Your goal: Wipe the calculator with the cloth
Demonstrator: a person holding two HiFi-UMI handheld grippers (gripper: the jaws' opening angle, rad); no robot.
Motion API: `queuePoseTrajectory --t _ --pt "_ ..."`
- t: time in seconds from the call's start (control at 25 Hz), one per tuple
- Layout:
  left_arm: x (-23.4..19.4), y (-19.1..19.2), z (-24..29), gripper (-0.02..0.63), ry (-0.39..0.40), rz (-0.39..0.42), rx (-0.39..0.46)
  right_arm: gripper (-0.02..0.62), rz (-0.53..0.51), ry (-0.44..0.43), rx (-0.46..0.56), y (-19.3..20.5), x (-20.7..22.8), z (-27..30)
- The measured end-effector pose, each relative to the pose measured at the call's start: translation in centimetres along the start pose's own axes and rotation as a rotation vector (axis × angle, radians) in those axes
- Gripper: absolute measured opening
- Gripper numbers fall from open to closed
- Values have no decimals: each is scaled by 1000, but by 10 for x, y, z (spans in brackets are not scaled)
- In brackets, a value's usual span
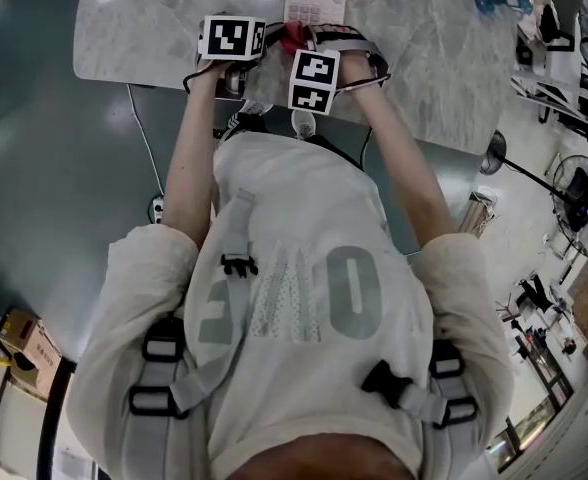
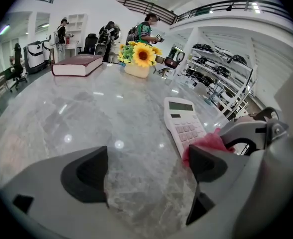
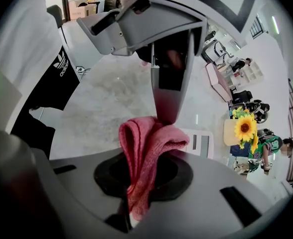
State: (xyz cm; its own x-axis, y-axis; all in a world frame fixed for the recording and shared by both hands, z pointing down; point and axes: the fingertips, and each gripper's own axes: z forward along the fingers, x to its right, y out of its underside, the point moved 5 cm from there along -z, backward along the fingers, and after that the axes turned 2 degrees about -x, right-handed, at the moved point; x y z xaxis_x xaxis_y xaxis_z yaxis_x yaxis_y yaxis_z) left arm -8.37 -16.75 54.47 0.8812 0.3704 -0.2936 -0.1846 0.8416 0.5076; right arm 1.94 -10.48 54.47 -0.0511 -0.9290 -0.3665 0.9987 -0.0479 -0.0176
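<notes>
The right hand-held gripper (image 3: 145, 176) clenches a folded pink cloth (image 3: 149, 141) at the white calculator's (image 2: 183, 125) near end. The left hand-held gripper (image 2: 149, 168) is released, its jaws apart over the marble desk (image 2: 86, 113).

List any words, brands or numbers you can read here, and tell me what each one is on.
"adidas", with its logo: on a black garment at the left of the right gripper view.
Large letters on the person's white shirt: creased, so they cannot be read as a whole word.
Calculator keys and display: too small to read.
Red book: no legible title.
</notes>
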Motion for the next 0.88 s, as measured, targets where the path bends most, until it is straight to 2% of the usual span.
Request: queuePoseTrajectory --t 0.12,0.48,0.88 --pt "-1 0 0 518 3 -11 5 58 13 -7 8 0 -2 0" --pt "-5 -4 -4 518 39 -112 37 58 -3 4 16 0 -6 -1" --pt "-5 -5 -7 518 24 -137 37 58 13 -12 38 -1 -5 -6"
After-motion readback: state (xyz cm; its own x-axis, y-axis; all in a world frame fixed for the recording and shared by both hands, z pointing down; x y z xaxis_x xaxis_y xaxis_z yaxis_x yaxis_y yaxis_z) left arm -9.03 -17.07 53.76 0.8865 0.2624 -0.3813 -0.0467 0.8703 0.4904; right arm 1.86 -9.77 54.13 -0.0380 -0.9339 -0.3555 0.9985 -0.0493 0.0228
